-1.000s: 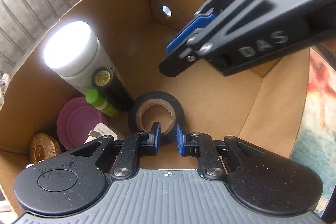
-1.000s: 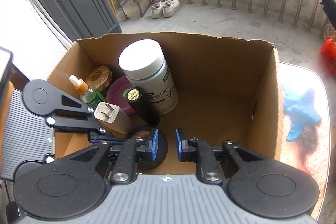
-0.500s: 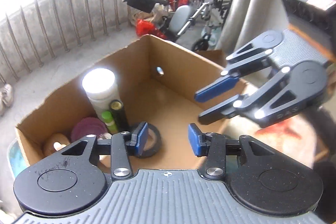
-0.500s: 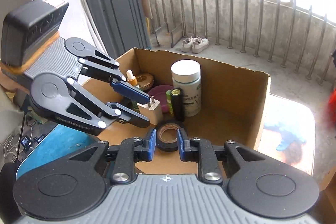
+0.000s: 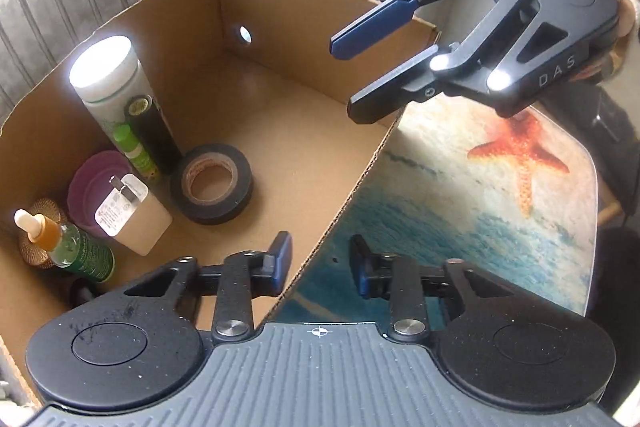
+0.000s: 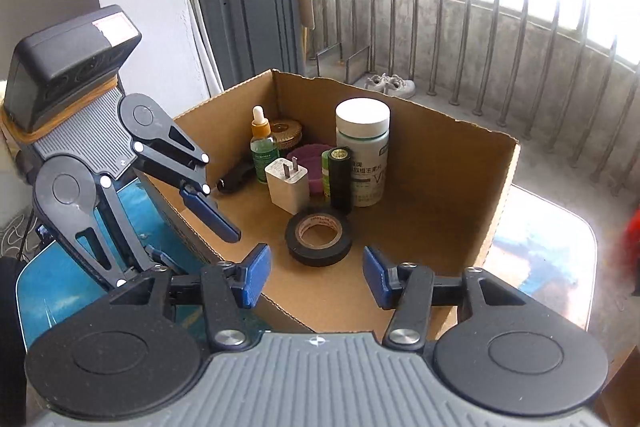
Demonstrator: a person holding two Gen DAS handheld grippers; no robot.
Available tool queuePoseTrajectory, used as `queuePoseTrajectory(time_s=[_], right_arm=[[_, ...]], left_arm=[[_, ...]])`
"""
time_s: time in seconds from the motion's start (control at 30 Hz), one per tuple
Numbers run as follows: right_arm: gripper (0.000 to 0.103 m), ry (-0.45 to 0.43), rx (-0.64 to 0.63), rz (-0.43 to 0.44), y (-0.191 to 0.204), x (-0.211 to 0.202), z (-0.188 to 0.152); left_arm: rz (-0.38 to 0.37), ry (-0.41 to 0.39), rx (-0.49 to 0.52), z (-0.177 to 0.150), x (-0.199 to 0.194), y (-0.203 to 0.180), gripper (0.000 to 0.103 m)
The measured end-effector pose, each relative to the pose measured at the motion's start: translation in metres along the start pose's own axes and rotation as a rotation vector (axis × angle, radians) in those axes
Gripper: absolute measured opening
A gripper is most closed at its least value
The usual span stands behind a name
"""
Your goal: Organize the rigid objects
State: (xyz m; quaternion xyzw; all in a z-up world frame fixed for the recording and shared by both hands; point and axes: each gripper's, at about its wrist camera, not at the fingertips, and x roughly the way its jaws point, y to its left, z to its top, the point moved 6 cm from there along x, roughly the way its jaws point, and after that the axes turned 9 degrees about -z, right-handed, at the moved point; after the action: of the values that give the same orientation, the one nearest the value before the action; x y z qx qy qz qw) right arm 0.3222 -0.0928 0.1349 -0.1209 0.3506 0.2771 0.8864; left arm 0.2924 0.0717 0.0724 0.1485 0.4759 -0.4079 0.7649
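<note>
The cardboard box (image 6: 496, 187) is being left open at the top, so entry from above is being allowed. One end of its floor is being crowded by a white bottle (image 6: 362, 151), a black cylinder (image 6: 340, 179), a charger (image 6: 287, 185), a dropper bottle (image 6: 262, 147), a purple dish (image 6: 306, 163) and a woven lid (image 6: 286, 133), all packed close together. A roll of black tape (image 6: 319, 233) is being kept flat just in front of them. The other end of the floor (image 5: 280, 123) is being left bare. The box walls are being met on every side. Beside the box, the printed mat (image 5: 480, 195) is being left uncovered.
</note>
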Motion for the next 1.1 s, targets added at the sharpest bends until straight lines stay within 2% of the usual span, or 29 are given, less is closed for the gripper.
queuePoseTrajectory(time_s=[0.03, 0.07, 0.33, 0.57, 0.73, 0.9, 1.1], right_arm=[[0.052, 0.016, 0.016, 0.011, -0.002, 0.000, -0.001], [0.047, 0.026, 0.028, 0.023, -0.003, -0.001, -0.002], [0.045, 0.125, 0.027, 0.012, 0.013, -0.009, -0.017], [0.044, 0.156, -0.009, 0.029, 0.062, -0.031, -0.035], [0.044, 0.182, -0.007, 0.057, 0.098, -0.053, -0.050], [0.044, 0.206, -0.004, 0.047, 0.122, -0.067, -0.060], [0.043, 0.224, 0.017, 0.089, 0.136, -0.083, -0.068]], left_arm=[[0.019, 0.004, 0.027, -0.001, 0.001, -0.001, 0.018], [0.014, 0.009, 0.037, -0.003, 0.000, -0.001, 0.016], [-0.036, 0.023, 0.057, -0.031, -0.017, -0.024, 0.017], [-0.069, 0.039, 0.069, -0.077, -0.038, -0.064, 0.016], [-0.124, 0.056, 0.072, -0.105, -0.052, -0.087, 0.015], [-0.129, 0.085, 0.102, -0.128, -0.061, -0.105, 0.014], [-0.122, 0.107, 0.101, -0.149, -0.071, -0.113, 0.015]])
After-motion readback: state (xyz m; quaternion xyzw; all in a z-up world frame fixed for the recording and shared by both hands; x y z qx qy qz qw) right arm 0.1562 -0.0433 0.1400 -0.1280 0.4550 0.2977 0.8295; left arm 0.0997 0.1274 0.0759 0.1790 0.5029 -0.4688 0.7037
